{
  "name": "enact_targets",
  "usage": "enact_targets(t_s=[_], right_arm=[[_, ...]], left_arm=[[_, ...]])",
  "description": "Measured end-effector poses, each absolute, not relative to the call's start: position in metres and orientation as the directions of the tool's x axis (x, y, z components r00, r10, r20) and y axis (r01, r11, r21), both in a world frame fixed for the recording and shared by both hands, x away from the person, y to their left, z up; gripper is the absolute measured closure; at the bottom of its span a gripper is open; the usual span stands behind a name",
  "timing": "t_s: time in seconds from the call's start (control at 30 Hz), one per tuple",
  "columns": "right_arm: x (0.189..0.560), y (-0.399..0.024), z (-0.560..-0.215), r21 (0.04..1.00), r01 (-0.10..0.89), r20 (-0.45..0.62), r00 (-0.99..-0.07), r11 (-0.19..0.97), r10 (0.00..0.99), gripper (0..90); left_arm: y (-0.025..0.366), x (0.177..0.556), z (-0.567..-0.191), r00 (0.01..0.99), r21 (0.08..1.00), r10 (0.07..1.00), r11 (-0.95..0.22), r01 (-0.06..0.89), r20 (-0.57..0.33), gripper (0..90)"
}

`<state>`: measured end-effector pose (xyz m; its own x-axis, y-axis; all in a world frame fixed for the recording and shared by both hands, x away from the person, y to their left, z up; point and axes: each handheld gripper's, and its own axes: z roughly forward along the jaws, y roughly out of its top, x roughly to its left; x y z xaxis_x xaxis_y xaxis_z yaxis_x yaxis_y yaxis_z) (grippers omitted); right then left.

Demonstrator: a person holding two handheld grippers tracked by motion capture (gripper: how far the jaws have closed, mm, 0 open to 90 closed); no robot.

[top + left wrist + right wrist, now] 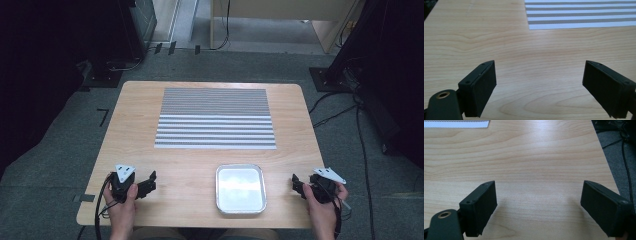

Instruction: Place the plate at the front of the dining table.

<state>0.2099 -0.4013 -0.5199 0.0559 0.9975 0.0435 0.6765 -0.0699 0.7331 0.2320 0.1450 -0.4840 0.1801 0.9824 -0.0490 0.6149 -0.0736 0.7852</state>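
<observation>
— What lies on the table?
— A striped mat point(215, 118), grey and white, flat at the middle toward the far edge. Nearer the person sits a shallow metal tray point(240, 189), square with rounded corners, empty and upright, apart from the mat.
</observation>
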Motion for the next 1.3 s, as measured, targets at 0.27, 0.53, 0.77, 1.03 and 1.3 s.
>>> enact_targets(t_s=[0.27,0.53,0.77,1.03,1.3], right_arm=[[0.209,-0.399,-0.516,0.741,0.669,0.042,0.051,-0.066,0.998,13.5],[0.208,-0.395,-0.514,0.745,0.665,0.04,0.042,-0.058,0.998,13.5],[0.208,-0.391,-0.512,0.749,0.661,0.037,0.03,-0.048,0.999,13.5],[0.207,-0.387,-0.509,0.752,0.658,0.037,0.025,-0.044,0.999,13.6],[0.207,-0.381,-0.508,0.754,0.656,0.031,0.008,-0.029,0.999,13.5]], left_arm=[[0.123,0.233,-0.483,0.218,0.786,0.974,-0.083,0.612,-0.067,11.8],[0.109,0.234,-0.484,0.241,0.786,0.967,-0.087,0.612,-0.081,11.8],[0.094,0.231,-0.485,0.272,0.788,0.959,-0.11,0.606,-0.076,11.8],[0.079,0.229,-0.491,0.296,0.779,0.951,-0.116,0.616,-0.092,11.8],[0.067,0.227,-0.492,0.308,0.778,0.946,-0.118,0.617,-0.101,11.9]])
